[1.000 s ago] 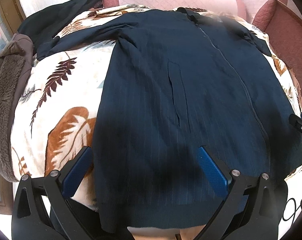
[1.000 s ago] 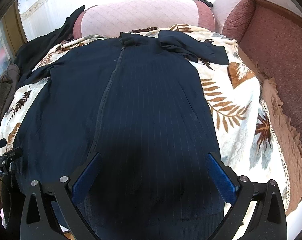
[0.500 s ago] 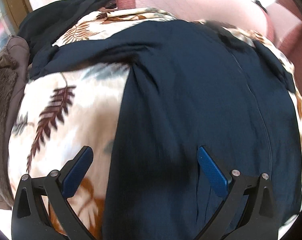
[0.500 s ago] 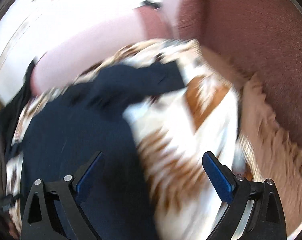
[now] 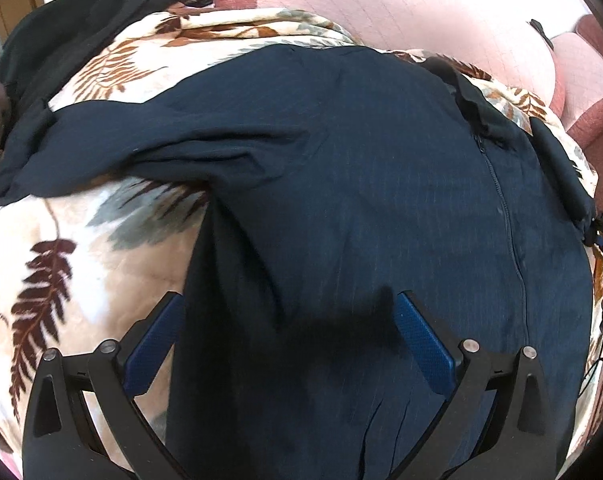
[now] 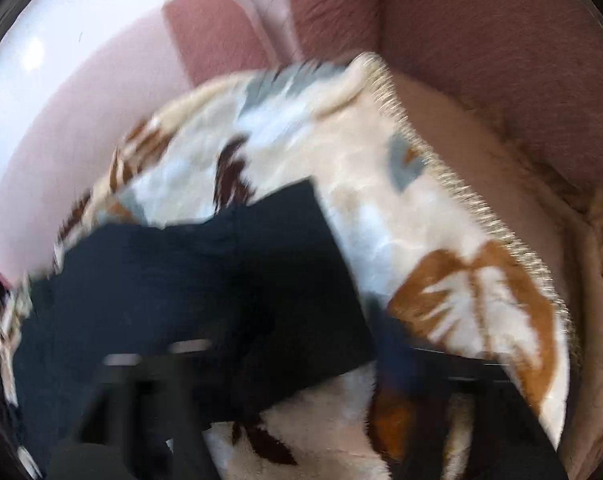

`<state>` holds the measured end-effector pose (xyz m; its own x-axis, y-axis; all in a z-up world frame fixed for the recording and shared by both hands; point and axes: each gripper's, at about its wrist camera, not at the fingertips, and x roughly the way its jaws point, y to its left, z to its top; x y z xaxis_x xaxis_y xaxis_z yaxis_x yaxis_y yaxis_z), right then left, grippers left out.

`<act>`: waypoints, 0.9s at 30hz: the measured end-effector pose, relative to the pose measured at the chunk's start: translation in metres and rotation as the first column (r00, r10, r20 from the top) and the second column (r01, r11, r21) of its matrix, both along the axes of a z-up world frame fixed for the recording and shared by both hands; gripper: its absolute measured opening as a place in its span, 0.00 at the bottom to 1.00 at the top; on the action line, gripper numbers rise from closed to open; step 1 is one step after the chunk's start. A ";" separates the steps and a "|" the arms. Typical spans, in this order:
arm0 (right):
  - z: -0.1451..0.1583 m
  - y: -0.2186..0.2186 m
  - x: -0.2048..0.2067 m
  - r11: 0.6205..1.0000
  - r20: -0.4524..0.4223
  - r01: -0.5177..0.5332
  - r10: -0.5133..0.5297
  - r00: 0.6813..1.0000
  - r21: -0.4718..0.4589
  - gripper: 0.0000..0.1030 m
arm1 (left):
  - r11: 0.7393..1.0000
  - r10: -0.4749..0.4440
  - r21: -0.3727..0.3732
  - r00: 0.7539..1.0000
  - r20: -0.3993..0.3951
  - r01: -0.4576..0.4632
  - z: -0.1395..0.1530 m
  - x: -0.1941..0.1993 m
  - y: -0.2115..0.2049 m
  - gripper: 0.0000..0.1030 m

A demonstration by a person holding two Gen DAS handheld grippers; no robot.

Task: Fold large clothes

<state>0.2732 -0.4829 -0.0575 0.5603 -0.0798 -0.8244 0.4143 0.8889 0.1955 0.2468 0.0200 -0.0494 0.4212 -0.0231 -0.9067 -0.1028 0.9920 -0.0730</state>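
Both grippers moved fwd: left gripper (image 5: 287, 340) hangs over jacket (image 5: 361, 200) on blanket (image 5: 81, 260), fingers apart. Right gripper blurred, can't tell. Best grab sleeve (image 5: 113, 148) at cuff, fold inward.

The left wrist view looks down close over the navy jacket (image 5: 361, 200), facing the far pink cushion (image 5: 421, 4). The blurred right wrist view faces far-right, sharing jacket (image 6: 205, 280) and leaf-print blanket (image 6: 381, 184).

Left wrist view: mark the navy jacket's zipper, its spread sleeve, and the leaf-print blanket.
zipper (image 5: 506, 216), left wrist view, on the middle of the seam line.
spread sleeve (image 5: 113, 148), left wrist view, on its wrinkled middle.
leaf-print blanket (image 5: 101, 248), left wrist view, on bare fabric below the sleeve.
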 end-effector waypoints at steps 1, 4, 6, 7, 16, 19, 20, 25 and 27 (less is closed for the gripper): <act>0.007 0.003 -0.005 1.000 0.024 -0.018 0.019 1.000 -0.022 0.11 | 1.000 -0.003 0.001 1.000 0.003 0.003 -0.001 0.002 -0.001 1.00; 0.024 -0.010 -0.018 1.000 0.059 -0.007 0.007 0.998 0.000 0.07 | 1.000 0.002 0.013 1.000 0.022 -0.002 0.001 0.007 -0.002 1.00; 0.044 -0.024 -0.033 0.999 0.109 0.042 -0.040 0.993 -0.016 0.07 | 1.000 0.017 0.015 0.999 0.043 -0.018 0.004 0.009 0.000 1.00; 0.056 -0.033 -0.043 0.996 0.136 0.081 -0.076 0.988 -0.030 0.07 | 0.999 0.027 0.021 0.998 0.057 -0.028 0.007 0.010 0.002 1.00; 0.101 -0.053 -0.083 0.981 0.183 0.191 -0.181 0.966 -0.039 0.07 | 0.994 0.091 0.050 0.990 0.105 -0.097 0.008 0.016 0.016 1.00; 0.112 -0.026 -0.082 0.992 0.215 0.123 -0.122 0.969 0.010 0.07 | 0.996 0.082 0.031 0.993 0.090 -0.085 0.009 0.019 0.017 1.00; 0.116 -0.012 -0.079 0.995 0.227 0.090 -0.096 0.969 0.033 0.07 | 0.996 0.078 0.039 0.992 0.100 -0.082 0.012 0.019 0.018 1.00; 0.129 0.073 -0.069 0.987 0.269 -0.099 0.062 0.961 0.124 0.06 | 0.995 0.060 0.065 0.988 0.142 -0.069 0.024 0.015 0.023 1.00; 0.130 0.107 -0.065 0.975 0.277 -0.167 0.122 0.953 0.146 0.06 | 0.995 0.059 0.069 0.986 0.158 -0.070 0.029 0.013 0.028 1.00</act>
